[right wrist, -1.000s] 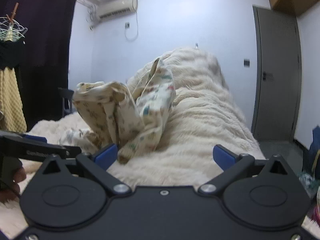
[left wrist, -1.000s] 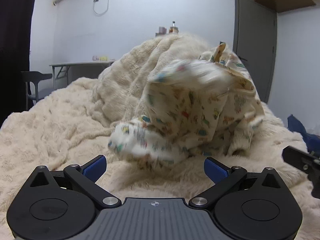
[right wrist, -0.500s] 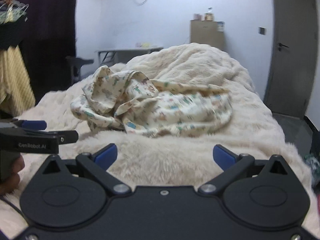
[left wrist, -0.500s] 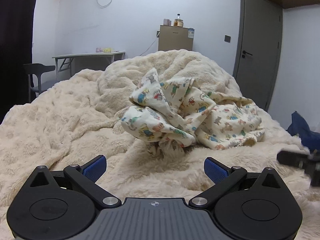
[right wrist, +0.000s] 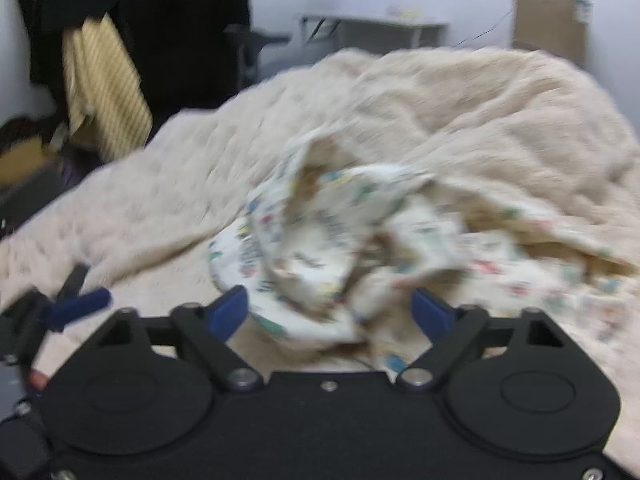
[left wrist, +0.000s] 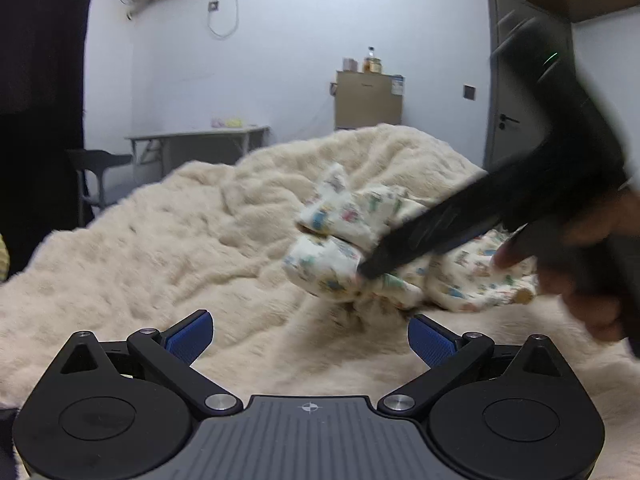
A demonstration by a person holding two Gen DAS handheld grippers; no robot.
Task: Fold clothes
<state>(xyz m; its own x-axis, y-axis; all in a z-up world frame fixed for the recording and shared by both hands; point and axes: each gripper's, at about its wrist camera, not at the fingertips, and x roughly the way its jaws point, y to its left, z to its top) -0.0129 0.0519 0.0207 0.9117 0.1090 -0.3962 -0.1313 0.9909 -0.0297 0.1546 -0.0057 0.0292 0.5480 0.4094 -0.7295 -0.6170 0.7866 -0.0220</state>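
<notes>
Right tongs (right wrist: 330, 312) are closing around the crumpled cream printed-cotton garment (right wrist: 320, 248) at twelve o'clock; left tongs (left wrist: 310, 334) gape apart over the fluffy cream blanket (left wrist: 160, 248).

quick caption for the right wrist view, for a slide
Right gripper, fingers closing around a bunched fold of the crumpled printed garment on a cream fleece blanket.

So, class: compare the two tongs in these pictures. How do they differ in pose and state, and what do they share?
The left tongs sit back from the printed garment with nothing between the pads; the right tongs are at the garment, cloth between their pads. The left tongs stand wide open; the right tongs' jaws are closing, not yet pressing the cloth. Both have blue pads on black linkages and point toward the same garment on the cream blanket.
</notes>
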